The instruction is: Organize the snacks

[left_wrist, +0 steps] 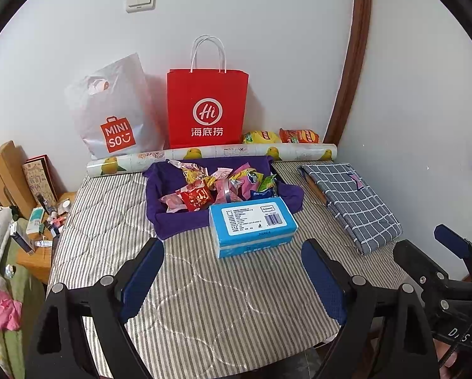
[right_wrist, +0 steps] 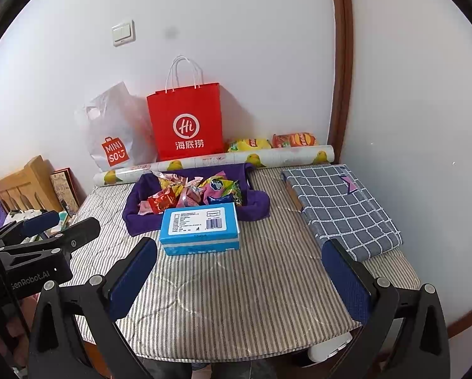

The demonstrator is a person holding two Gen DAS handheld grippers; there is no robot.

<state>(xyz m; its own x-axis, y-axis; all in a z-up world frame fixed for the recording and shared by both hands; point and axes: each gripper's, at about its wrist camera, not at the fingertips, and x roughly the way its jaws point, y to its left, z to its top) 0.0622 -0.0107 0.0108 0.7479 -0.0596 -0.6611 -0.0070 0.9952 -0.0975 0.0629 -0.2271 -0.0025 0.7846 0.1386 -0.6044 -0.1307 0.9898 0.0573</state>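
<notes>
Several wrapped snacks (left_wrist: 214, 186) (right_wrist: 195, 191) lie heaped in a purple cloth-lined tray (left_wrist: 173, 224) (right_wrist: 141, 221) at the middle of the striped table. Against the tray's near side stands a blue tissue box (left_wrist: 251, 224) (right_wrist: 201, 227). Two chip bags, one yellow (left_wrist: 261, 136) (right_wrist: 250, 144) and one orange (left_wrist: 299, 135) (right_wrist: 294, 140), lie by the back wall. My left gripper (left_wrist: 232, 244) (right_wrist: 67, 222) hovers open just short of the tissue box, holding nothing. To its right, my right gripper (right_wrist: 239, 243) (left_wrist: 425, 241) is also open and empty.
A red paper bag (left_wrist: 206, 107) (right_wrist: 185, 120) and a white plastic bag (left_wrist: 113, 113) (right_wrist: 113, 129) lean on the wall. A patterned paper roll (left_wrist: 223, 154) (right_wrist: 217, 159) lies behind the tray. A folded checked cloth (left_wrist: 352, 202) (right_wrist: 340, 208) covers the right side. A cluttered nightstand (left_wrist: 43, 230) is left.
</notes>
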